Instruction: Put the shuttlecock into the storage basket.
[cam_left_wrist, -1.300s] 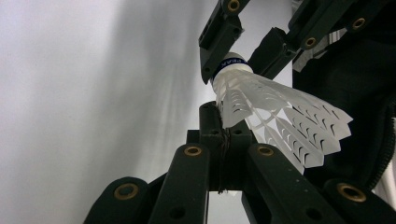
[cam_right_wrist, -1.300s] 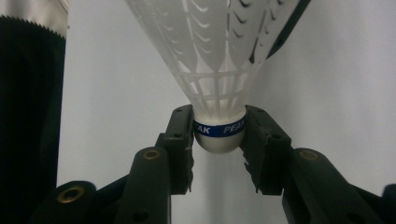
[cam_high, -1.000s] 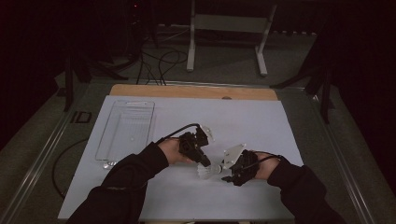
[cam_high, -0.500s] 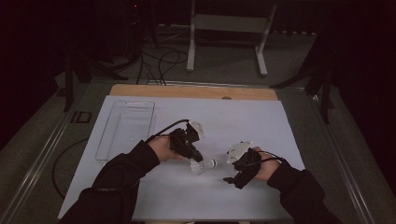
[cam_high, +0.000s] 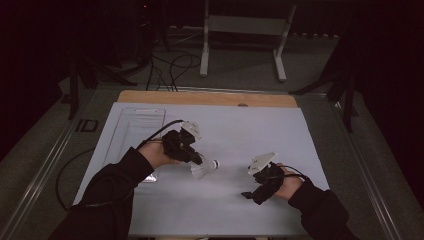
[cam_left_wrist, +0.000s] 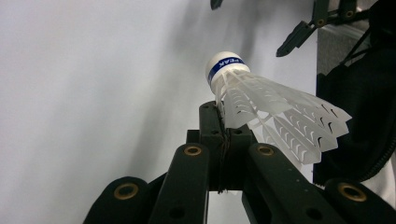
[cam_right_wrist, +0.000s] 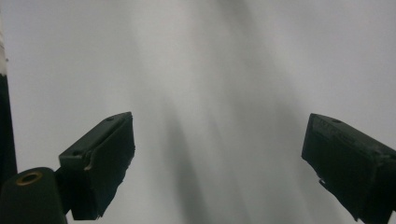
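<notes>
A white feather shuttlecock (cam_left_wrist: 266, 105) with a blue band on its cork is held by its skirt in my left gripper (cam_left_wrist: 219, 114), whose jaws are shut on it. In the high view the shuttlecock (cam_high: 204, 167) hangs just above the white sheet, cork pointing right, at the tip of my left gripper (cam_high: 196, 159) near the table's middle. My right gripper (cam_high: 252, 195) is lower right of it, well apart, pointing down-left. In its own view my right gripper (cam_right_wrist: 219, 158) stands wide open over bare white sheet, with nothing between the jaws.
A clear plastic tray (cam_high: 135, 129) lies on the white sheet (cam_high: 260, 135) at the left, behind my left hand. The wooden table edge (cam_high: 210, 98) runs along the back. Cables and a metal stand are on the floor beyond.
The two grippers were close together at the shuttlecock and have drawn apart. The left has carried the shuttlecock left, and the right has moved off to the right without it.
</notes>
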